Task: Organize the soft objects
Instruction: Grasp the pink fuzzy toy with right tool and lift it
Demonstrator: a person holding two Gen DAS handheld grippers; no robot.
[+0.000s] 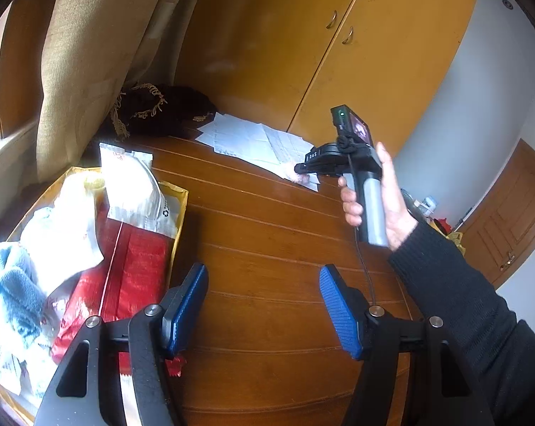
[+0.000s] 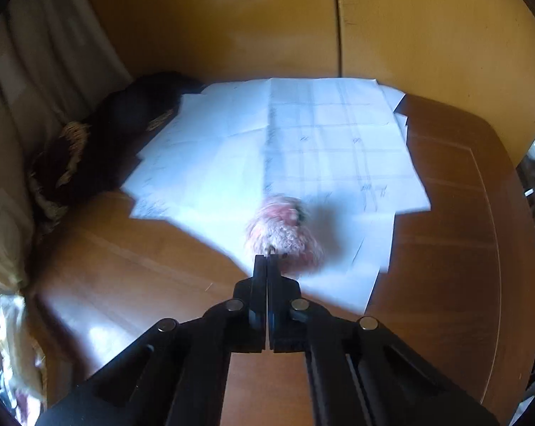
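Place: a room in a home, likely a bedroom.
Wardrobe point(image 1: 338, 53): tall, yellow wood, two handled doors, behind the table.
Table point(image 1: 267, 248): brown wood with inlaid lines.
Curtain point(image 1: 89, 53): beige, hanging at the left.
Door point(image 1: 516, 213): panelled wood, in a pale wall.
Clutter: loose papers point(image 2: 303, 142), a fringed dark cloth point(image 1: 160, 110).

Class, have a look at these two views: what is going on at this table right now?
A person holds a gripping tool in each hand over a wooden table. The right tool is shut at the edge of a small pink fluffy toy lying on loose papers; whether it has caught the fur is too blurred to tell. The left tool is open and empty, beside a yellow bag full of packets and cloths.
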